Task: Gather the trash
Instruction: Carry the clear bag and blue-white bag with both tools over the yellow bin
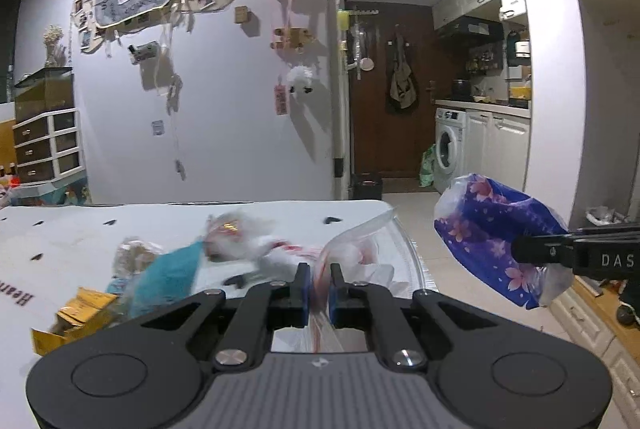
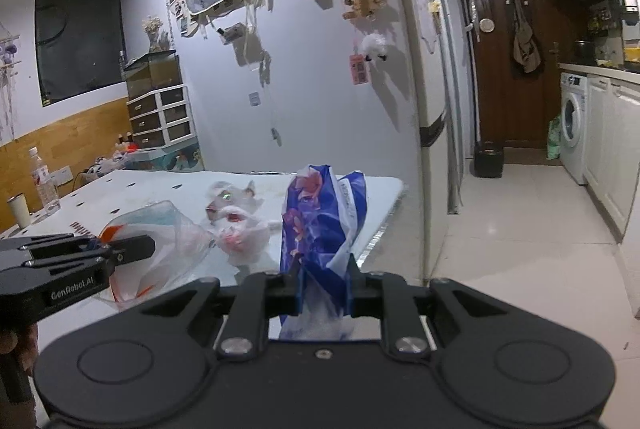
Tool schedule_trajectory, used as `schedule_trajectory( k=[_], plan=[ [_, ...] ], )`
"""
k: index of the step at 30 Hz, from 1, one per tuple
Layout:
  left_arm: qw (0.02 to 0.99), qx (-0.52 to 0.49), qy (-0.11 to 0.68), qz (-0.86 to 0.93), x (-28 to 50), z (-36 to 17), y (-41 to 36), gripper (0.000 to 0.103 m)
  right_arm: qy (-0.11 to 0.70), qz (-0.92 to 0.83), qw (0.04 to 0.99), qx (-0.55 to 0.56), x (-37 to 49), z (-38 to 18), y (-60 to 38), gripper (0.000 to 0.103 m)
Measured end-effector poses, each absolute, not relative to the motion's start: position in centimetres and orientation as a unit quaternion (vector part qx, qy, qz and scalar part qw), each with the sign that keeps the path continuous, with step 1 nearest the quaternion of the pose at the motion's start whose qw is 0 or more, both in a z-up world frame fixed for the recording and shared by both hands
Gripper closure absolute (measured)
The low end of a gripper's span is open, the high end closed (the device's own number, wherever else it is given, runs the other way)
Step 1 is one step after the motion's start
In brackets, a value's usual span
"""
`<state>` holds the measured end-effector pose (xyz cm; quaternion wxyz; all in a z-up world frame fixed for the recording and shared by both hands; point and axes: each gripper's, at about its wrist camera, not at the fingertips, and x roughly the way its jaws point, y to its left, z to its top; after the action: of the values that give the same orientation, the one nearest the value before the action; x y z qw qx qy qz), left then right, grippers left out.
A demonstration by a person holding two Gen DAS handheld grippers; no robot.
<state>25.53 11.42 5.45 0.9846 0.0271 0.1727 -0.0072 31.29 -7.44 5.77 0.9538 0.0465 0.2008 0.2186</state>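
My left gripper (image 1: 319, 271) is shut on the rim of a clear plastic bag (image 1: 352, 249) with red print that lies at the right end of the white table (image 1: 160, 217). In the right wrist view the same gripper (image 2: 150, 243) pinches that bag (image 2: 160, 245) from the left. My right gripper (image 2: 323, 271) is shut on a blue flowered wrapper (image 2: 320, 217), held upright above the table's near right corner. The left wrist view shows this wrapper (image 1: 488, 229) in the air off the table's right end, with the right gripper (image 1: 516, 249) clamped on it. Crumpled white and red trash (image 2: 236, 225) lies between the two.
A teal packet (image 1: 168, 273), a yellow carton (image 1: 80, 313) and a brown wrapper (image 1: 136, 253) lie left on the table. A water bottle (image 2: 45, 185) and a cup (image 2: 19, 211) stand at its far left. A black bin (image 2: 488, 159) stands by the door, a washing machine (image 2: 574, 127) on the right.
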Motion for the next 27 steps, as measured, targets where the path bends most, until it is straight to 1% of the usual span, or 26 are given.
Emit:
schedule_trajectory(
  k=[16, 21, 27],
  plan=[
    [0.986, 0.005, 0.160, -0.046, 25.1, 5.3, 2.6, 0.094, 0.185, 0.171, 0.966, 0.062, 27.8, 4.8, -17.3, 0.084],
    [0.985, 0.021, 0.161, -0.062, 24.9, 4.8, -0.9, 0.094, 0.181, 0.158, 0.968, 0.074, 27.0, 4.4, -20.0, 0.084],
    [0.981, 0.011, 0.172, -0.090, 25.0, 3.3, -4.8, 0.094, 0.189, 0.137, 0.970, 0.073, 26.5, 3.2, -22.6, 0.084]
  ],
)
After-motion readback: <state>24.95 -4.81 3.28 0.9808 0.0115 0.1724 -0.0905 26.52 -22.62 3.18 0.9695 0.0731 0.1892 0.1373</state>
